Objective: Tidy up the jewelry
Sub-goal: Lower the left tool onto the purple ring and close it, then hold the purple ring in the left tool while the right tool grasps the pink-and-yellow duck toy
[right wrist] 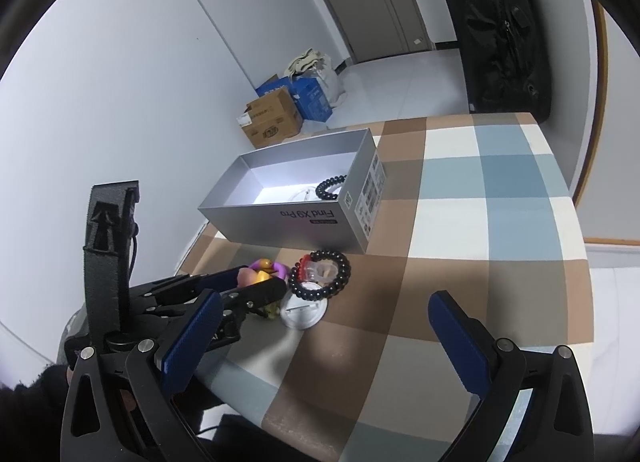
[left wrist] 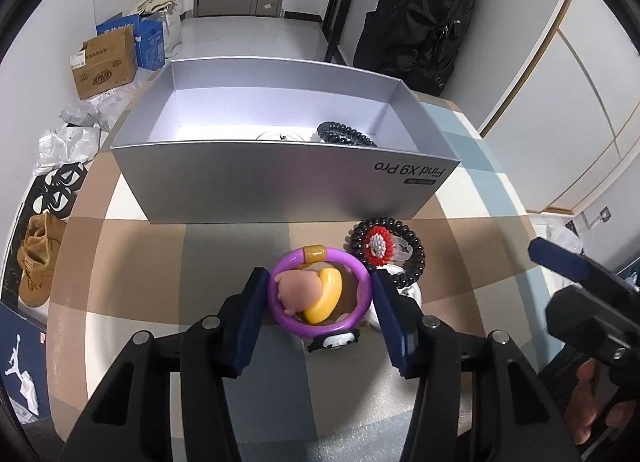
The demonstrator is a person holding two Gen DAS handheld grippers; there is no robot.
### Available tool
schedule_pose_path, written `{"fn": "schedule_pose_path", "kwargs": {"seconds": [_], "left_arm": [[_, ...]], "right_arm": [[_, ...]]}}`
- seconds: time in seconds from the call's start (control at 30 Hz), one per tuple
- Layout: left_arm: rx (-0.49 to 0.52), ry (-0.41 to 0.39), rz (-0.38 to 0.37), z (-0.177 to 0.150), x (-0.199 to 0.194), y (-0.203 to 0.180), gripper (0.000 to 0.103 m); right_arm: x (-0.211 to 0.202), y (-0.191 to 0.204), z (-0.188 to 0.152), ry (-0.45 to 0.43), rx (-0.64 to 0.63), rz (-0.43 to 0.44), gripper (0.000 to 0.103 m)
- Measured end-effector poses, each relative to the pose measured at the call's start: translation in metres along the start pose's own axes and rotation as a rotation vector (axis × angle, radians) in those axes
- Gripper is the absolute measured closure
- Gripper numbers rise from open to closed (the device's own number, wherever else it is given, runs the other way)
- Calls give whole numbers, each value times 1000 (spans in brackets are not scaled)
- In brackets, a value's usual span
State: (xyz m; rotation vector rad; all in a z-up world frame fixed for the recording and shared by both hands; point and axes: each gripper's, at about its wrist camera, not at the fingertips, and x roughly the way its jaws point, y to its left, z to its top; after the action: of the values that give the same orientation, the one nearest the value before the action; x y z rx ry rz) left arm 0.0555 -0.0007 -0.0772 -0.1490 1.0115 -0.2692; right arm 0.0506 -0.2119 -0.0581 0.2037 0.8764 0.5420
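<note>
Two grippers: left gripper [left wrist: 318,302] jaws spread, straddling the purple ring; right gripper [right wrist: 324,346] jaws spread, empty, hovering apart.
Box [left wrist: 280,178]: silver, open, on checkered tabletop [left wrist: 160,262]; one dark coil bracelet [left wrist: 346,133] inside.
Purple ring [left wrist: 362,276]: near box front; rigid, light, slick plastic; grip across its rim.
Charms: pink and yellow, possibly loose.

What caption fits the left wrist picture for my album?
Left gripper straddles a purple bangle before a silver box.
</note>
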Motion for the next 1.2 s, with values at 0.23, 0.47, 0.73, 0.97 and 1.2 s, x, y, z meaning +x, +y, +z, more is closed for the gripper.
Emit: {"fn": "schedule_pose_path", "kwargs": {"seconds": [0.23,0.47,0.73,0.97,1.2], "left_arm": [[-73,-48,-60,4,-13,9,56],[-149,-103,-116,11,-25,16,56],[-203,-185,-106,15,-49,28,56],[-277,-208,-152,18,-56,52,56],[-334,-214,-168,15,-61,71,56]], "right_arm": [[2,-2,-1,9,9,-9,0],[3,-2,-5,22,15,-15,0],[3,5,-10,33,14,16,1],[6,28,-2,11,-41,0,11],[35,59,-4,72,-123,13,24]]}}
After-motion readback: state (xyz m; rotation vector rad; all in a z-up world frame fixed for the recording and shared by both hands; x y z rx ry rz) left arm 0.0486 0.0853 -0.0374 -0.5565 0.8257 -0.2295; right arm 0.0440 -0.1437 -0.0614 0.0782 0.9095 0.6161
